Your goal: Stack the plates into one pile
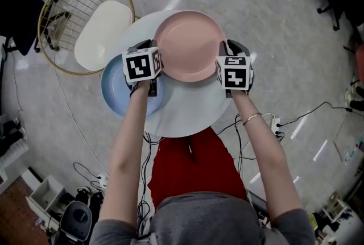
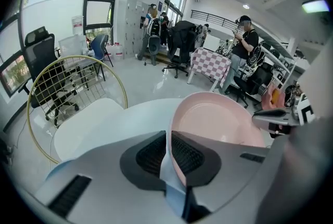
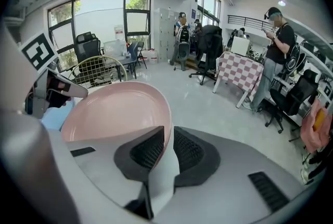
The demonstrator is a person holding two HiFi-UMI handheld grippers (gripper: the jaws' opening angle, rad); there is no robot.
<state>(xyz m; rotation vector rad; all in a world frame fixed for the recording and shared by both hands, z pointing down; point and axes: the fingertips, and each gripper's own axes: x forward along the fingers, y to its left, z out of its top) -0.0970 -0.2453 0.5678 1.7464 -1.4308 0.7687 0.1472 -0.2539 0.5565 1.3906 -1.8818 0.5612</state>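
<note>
Pads [image 2: 152, 155] clamping pink plate [image 2: 218, 124] show only in gripper views.

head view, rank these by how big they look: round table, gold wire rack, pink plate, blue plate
1. round table
2. gold wire rack
3. pink plate
4. blue plate, partly hidden
The pink plate is held nearer the camera, so the last two may really match.

Blue plate [image 1: 116, 87], right half hidden under the left gripper [image 1: 156, 62] and forearm [image 1: 131, 141]; pink plate [image 1: 190, 45], side rims covered by that gripper and the right gripper [image 1: 223, 61]; table [image 1: 187, 110], far part masked by the pink plate.
</note>
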